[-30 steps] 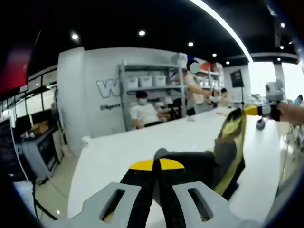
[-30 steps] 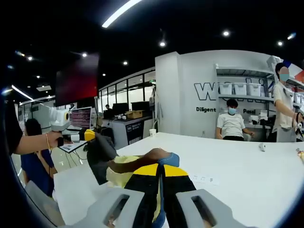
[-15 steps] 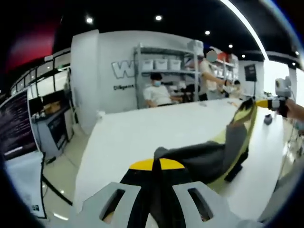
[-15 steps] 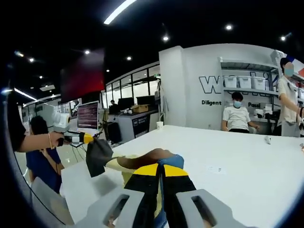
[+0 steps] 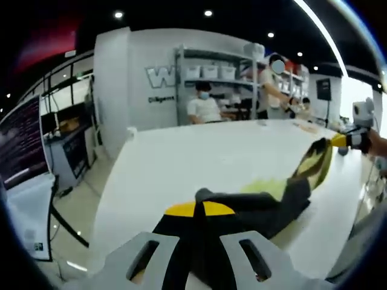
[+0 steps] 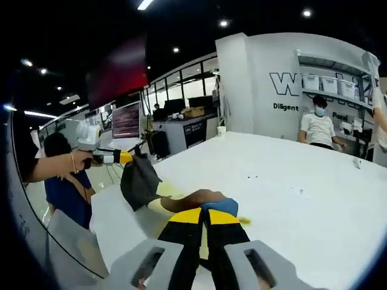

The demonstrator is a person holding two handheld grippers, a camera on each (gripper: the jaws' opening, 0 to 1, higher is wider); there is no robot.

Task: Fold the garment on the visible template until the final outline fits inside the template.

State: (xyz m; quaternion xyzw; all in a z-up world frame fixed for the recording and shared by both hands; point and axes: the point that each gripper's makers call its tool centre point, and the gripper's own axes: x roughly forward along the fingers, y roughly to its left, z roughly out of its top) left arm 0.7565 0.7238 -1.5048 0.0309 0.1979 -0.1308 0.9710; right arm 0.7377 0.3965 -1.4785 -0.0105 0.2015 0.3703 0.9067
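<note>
white glossy bench now tilted further into sight than a second ago. dark grey and yellow-green garment, soft and creased, hanging lower, stretched across the near bench edge between both grippers. left gripper clamped tight on one end, right gripper pinched shut on the other. wide bare surface beyond, seated person by the shelves.
</note>
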